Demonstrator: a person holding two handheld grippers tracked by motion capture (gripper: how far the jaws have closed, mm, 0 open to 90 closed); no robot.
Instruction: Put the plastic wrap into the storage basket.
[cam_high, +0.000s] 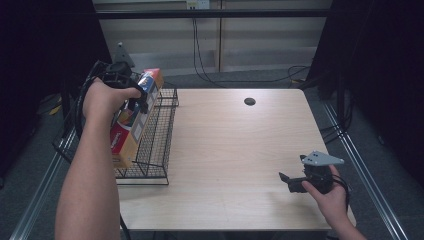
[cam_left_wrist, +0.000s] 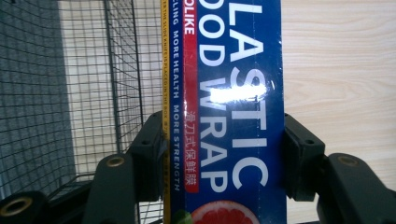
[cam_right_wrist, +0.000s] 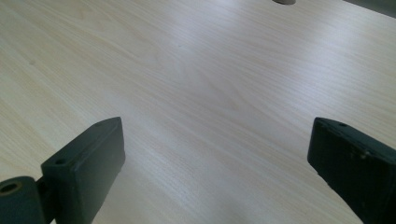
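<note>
Two grippers are in use at the table. Left gripper (cam_left_wrist: 223, 154): jaws closed on a long plastic wrap box (cam_left_wrist: 233, 112), one pad pressed against each long side, blue printed face toward its camera. From above, this gripper (cam_high: 131, 95) holds the box (cam_high: 131, 125) over the far end of a black wire basket (cam_high: 162, 130) at the table's left edge; the box slopes lengthwise along the basket, its near end low inside the wire. Whether that end rests on the basket floor cannot be told. The left hand (cam_high: 102, 97) wraps the gripper body. Right gripper (cam_right_wrist: 217, 154): jaws spread wide, nothing between them, bare wood beneath. From above it (cam_high: 290, 182) sits near the table's front right corner, well apart from the basket, held by the right hand (cam_high: 330, 195). Light wooden table (cam_high: 235, 150); one dark round hole (cam_high: 249, 101) near its far edge.
</note>
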